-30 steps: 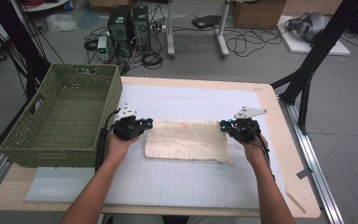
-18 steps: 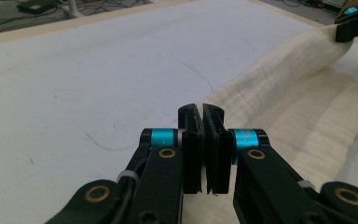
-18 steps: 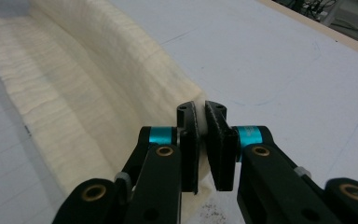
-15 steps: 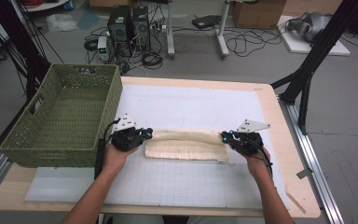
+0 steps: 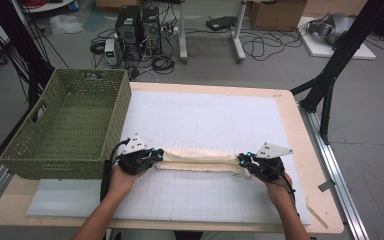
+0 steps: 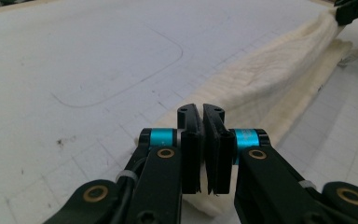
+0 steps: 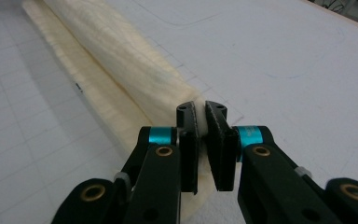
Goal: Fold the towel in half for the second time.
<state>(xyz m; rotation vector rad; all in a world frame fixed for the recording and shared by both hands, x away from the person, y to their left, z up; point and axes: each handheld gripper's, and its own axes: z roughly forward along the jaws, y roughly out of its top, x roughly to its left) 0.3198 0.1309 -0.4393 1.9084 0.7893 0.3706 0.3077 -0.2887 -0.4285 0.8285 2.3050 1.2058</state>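
This is a lab or test workspace. Behind the wooden table (image 5: pixel 290 107), at the top of the frame, two computer towers (image 5: pixel 139 22) stand on a grey floor amid tangled black cables (image 5: pixel 260 47). Cardboard boxes (image 5: pixel 275 12) sit at upper right, and black tripod legs (image 5: pixel 330 85) stand at right. A white gridded mat (image 5: pixel 215 120) covers the table.
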